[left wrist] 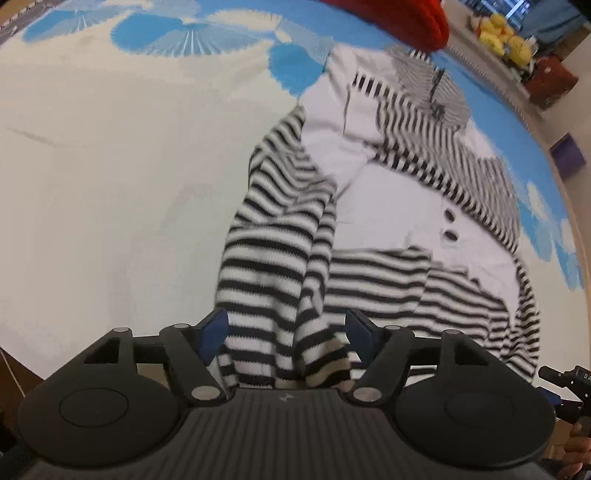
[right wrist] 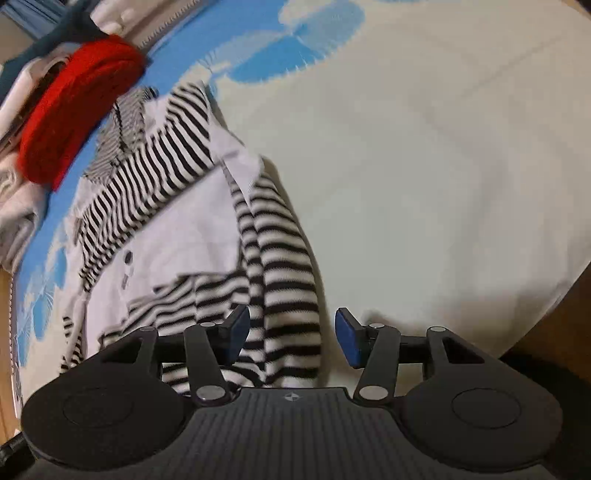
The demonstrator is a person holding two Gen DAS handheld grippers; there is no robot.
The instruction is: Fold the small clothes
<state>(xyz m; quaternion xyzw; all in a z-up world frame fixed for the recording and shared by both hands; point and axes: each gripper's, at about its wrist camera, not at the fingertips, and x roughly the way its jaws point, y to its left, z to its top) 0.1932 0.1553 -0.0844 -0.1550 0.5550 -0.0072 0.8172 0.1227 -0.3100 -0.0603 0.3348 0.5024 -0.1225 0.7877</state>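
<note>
A small black-and-white striped garment with white panels and dark buttons [left wrist: 388,206] lies on a cream and blue cloth. It also shows in the right wrist view [right wrist: 177,229]. A striped sleeve [left wrist: 277,258] runs toward the camera and passes between the blue pads of my left gripper [left wrist: 286,332], whose jaws stand wide apart. In the right wrist view the same sleeve [right wrist: 280,280] lies between the blue pads of my right gripper [right wrist: 291,336], also wide apart. Neither gripper visibly pinches the fabric.
A red knitted item [right wrist: 74,110] lies at the garment's collar end, also in the left wrist view [left wrist: 406,18]. Folded pale clothes [right wrist: 14,206] sit beside it. Yellow soft toys [left wrist: 502,37] stand beyond the cloth's edge. Wooden surface [right wrist: 554,325] borders the cloth.
</note>
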